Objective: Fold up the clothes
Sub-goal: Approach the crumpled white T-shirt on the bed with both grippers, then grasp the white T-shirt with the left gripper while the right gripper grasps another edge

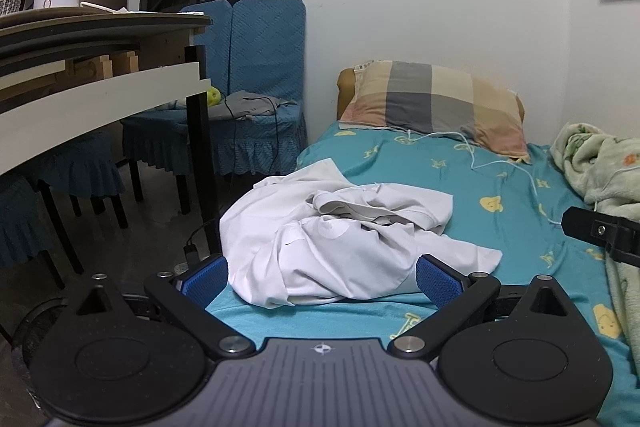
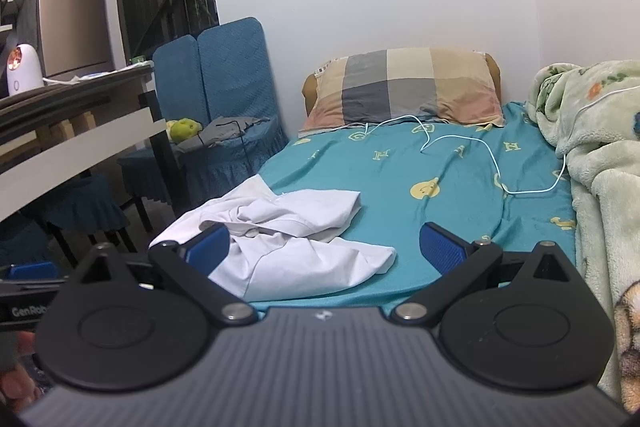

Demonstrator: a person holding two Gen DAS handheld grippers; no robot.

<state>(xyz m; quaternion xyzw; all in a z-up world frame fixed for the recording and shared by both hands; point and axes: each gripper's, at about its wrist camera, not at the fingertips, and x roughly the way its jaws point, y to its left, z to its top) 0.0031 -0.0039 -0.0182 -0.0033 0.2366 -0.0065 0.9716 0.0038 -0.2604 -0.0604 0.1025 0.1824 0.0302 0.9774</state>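
A crumpled white garment (image 1: 336, 239) lies in a heap on the teal bed sheet (image 1: 500, 195), near the bed's left edge. My left gripper (image 1: 322, 277) is open just in front of the heap, its blue pads on either side of the near folds and nothing pinched. In the right wrist view the same garment (image 2: 288, 243) sits left of centre. My right gripper (image 2: 324, 247) is open above the sheet (image 2: 440, 167); the left pad (image 2: 208, 251) overlaps the cloth in view, the right pad is over bare sheet. The right gripper's black body (image 1: 600, 231) shows at the left view's right edge.
A checked pillow (image 1: 436, 103) lies at the bed's head against the white wall. A white cable (image 2: 492, 163) snakes across the sheet. A fluffy green blanket (image 2: 600, 155) is piled along the right side. A table (image 1: 100, 83) and blue-covered chairs (image 1: 256, 83) stand left of the bed.
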